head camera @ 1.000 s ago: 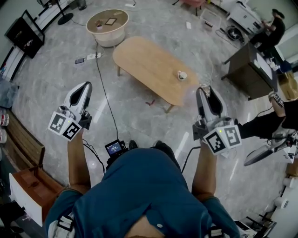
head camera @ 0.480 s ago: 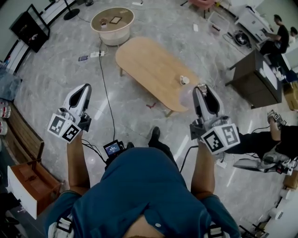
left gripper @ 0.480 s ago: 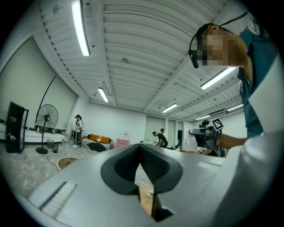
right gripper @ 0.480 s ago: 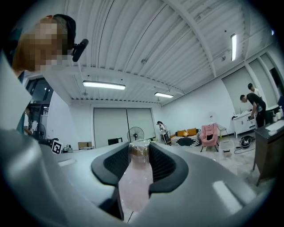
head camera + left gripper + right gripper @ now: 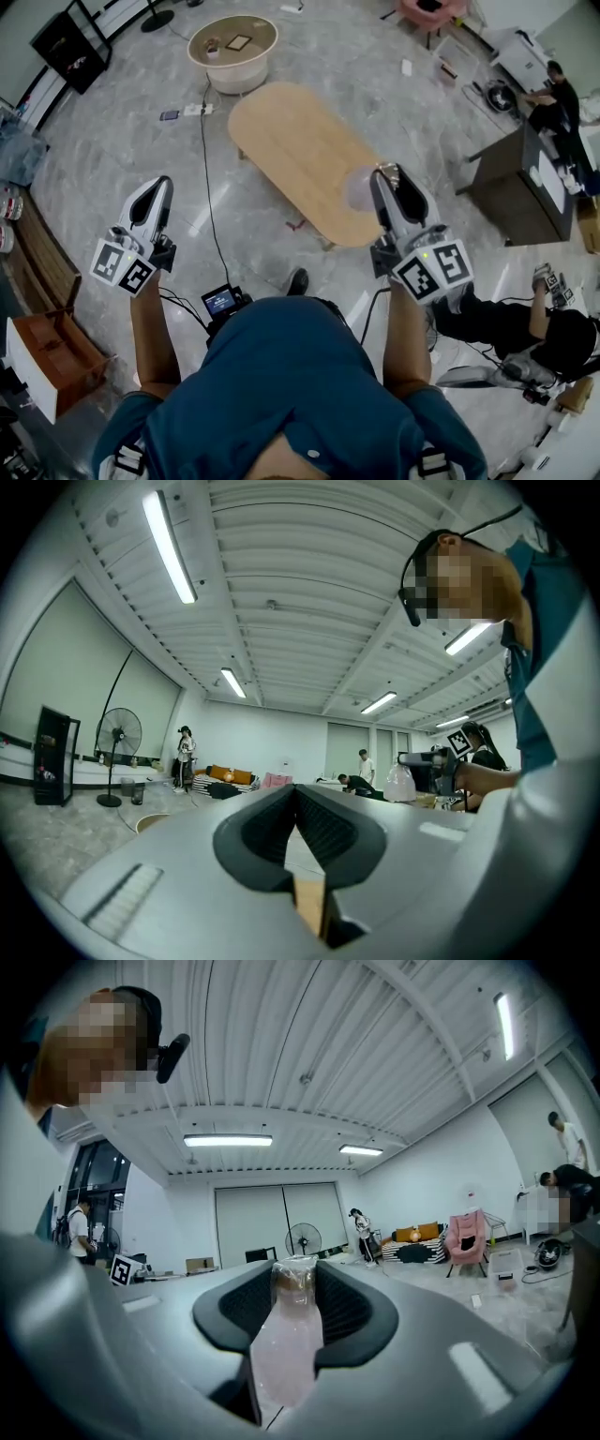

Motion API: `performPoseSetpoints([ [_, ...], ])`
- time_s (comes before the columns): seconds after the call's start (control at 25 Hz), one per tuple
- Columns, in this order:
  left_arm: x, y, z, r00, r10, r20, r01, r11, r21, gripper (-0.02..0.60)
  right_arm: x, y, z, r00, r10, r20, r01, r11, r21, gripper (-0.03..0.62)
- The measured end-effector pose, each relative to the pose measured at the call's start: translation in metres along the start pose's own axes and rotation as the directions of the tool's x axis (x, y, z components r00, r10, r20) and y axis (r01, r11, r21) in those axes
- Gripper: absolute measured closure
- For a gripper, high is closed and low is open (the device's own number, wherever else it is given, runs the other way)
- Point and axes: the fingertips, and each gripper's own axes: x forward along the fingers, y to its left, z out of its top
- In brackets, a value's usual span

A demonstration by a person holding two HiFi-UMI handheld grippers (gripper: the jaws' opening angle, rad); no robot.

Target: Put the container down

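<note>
In the head view, the right gripper [image 5: 382, 173] carries a translucent pale plastic container [image 5: 359, 190] above the near end of an oval light-wood table [image 5: 291, 131]. The table stands on a grey marbled floor [image 5: 103, 141] in a wide open room. The left gripper [image 5: 161, 185] hangs apart, over the floor.

In the left gripper view, its jaws are pressed together on nothing.

In the right gripper view, the jaws pinch the container [image 5: 284, 1344] across its body, neck upward. It looks light, thin-walled and easily crushed, so a gentle mid-body hold suits it. The tabletop appears flat and smooth.
</note>
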Motion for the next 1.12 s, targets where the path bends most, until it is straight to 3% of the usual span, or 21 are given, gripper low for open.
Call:
performPoseSetpoints([
  [0.28, 0.033, -0.009, -0.005, 0.998, 0.06, -0.005, -0.06, 0.998, 0.006, 0.586, 0.019, -0.044, 0.004, 0.998, 0.064, -0.012, -0.064, 0.998, 0.008, 0.457],
  [0.48, 0.06, -0.021, -0.002, 0.998, 0.065, -0.014, -0.065, 0.998, 0.022, 0.586, 0.025, -0.069, 0.006, 0.996, 0.087, -0.012, -0.087, 0.996, 0.023, 0.457],
  [0.84, 0.097, -0.012, -0.009, 0.999, 0.025, -0.043, -0.024, 1.0, 0.016, 0.586, 0.038, -0.095, -0.001, 0.998, 0.052, -0.026, -0.051, 0.998, 0.048, 0.457],
  [1.12, 0.145, 0.023, -0.013, 0.996, -0.08, -0.044, 0.08, 0.997, -0.007, 0.586, 0.064, -0.103, -0.005, 0.999, -0.036, -0.034, 0.038, 0.998, 0.048, 0.457],
])
